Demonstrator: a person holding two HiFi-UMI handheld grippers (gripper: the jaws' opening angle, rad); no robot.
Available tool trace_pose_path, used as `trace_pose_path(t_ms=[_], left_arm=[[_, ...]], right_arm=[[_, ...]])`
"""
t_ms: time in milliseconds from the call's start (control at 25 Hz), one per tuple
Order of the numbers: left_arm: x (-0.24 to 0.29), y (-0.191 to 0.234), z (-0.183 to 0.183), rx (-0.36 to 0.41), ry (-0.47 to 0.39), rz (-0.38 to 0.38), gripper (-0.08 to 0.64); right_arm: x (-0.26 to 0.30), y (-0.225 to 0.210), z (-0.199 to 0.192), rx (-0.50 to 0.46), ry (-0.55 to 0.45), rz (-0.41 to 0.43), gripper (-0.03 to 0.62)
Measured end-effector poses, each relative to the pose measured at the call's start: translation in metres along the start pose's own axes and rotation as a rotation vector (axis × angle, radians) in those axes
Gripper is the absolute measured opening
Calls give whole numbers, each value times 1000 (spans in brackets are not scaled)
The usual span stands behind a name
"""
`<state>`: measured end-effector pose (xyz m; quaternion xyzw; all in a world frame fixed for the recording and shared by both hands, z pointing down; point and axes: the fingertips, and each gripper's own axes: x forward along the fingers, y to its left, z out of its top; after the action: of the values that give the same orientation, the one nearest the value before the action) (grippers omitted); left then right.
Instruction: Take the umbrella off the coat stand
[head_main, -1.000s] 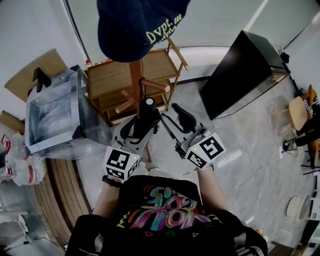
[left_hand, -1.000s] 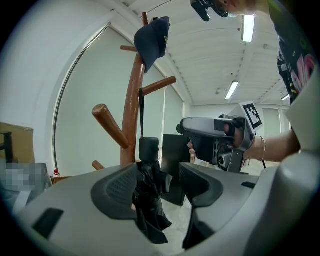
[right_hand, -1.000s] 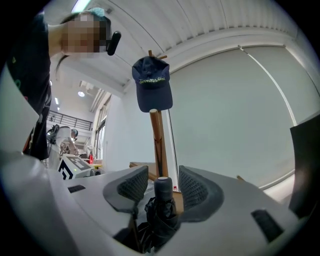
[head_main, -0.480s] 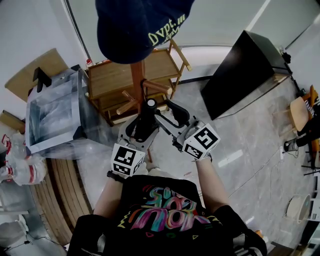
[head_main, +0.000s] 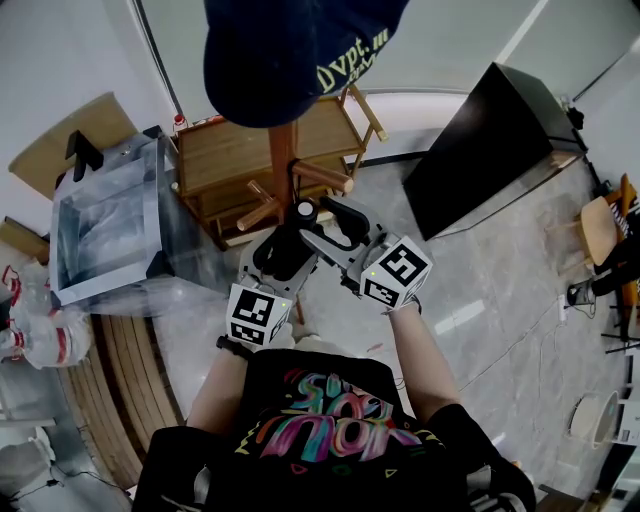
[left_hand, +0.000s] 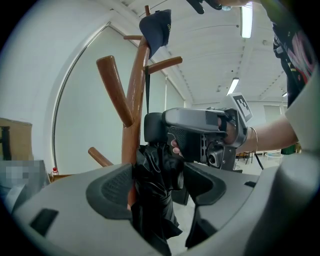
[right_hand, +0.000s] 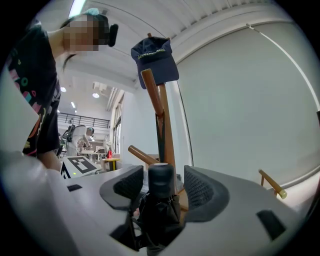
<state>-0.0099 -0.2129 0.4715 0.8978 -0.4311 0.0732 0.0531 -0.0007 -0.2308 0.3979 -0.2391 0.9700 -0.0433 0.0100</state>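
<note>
A black folded umbrella (head_main: 297, 238) hangs by a thin strap (left_hand: 146, 95) on the wooden coat stand (head_main: 283, 160), which has a navy cap (head_main: 290, 50) on top. My left gripper (head_main: 283, 252) is around the umbrella's fabric body (left_hand: 155, 195). Its jaws have just been opening; the fabric lies against the left pad, with a slight gap at the right one. My right gripper (head_main: 325, 232) comes in from the right, and its jaws have also just been opening. They straddle the umbrella's round handle (right_hand: 161, 182) with a gap on each side.
A wooden shelf rack (head_main: 215, 165) stands right behind the coat stand, with a clear plastic box (head_main: 105, 225) to its left. A black slanted panel (head_main: 480, 140) leans at the right. Bare wooden pegs (left_hand: 114, 90) stick out of the stand near the umbrella.
Both grippers' jaws have spread wider around the umbrella. The right gripper has moved left and closer to the stand, and the left has shifted slightly.
</note>
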Motion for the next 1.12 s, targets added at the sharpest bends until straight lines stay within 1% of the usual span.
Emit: trace_pose_path(t_ms=[160,280,400,520,600,720,760,840,920,1120], left_arm=[[5,8,-9,-27,22,1,301],[8,8,-16,-56,40,-16,302],[13,5,-23,-55,60,-44,301],[16,4,-30,-54,83,-71,301],[16,4,-34,-53,99,-82,300],[16,5,-34,-46,108,-87,294],[16,6,-34,-40,109,-87,267],[16,6,-32,-29,107,-86,234],[15,6,-31,-28,110,-84,224],[12,4,-23,-9,97,-95,218]], right_arm=[[11,-1,-1,1,12,25,252],[16,1,-3,-1,22,48,251],[18,3,-7,1,35,73,233],[20,5,-12,4,52,96,231],[20,5,-15,-6,61,95,216],[22,4,-17,-12,65,81,210],[23,4,-17,-15,64,76,202],[23,3,-17,-16,60,68,204],[22,2,-17,-14,53,59,213],[19,3,-8,-6,19,48,213]])
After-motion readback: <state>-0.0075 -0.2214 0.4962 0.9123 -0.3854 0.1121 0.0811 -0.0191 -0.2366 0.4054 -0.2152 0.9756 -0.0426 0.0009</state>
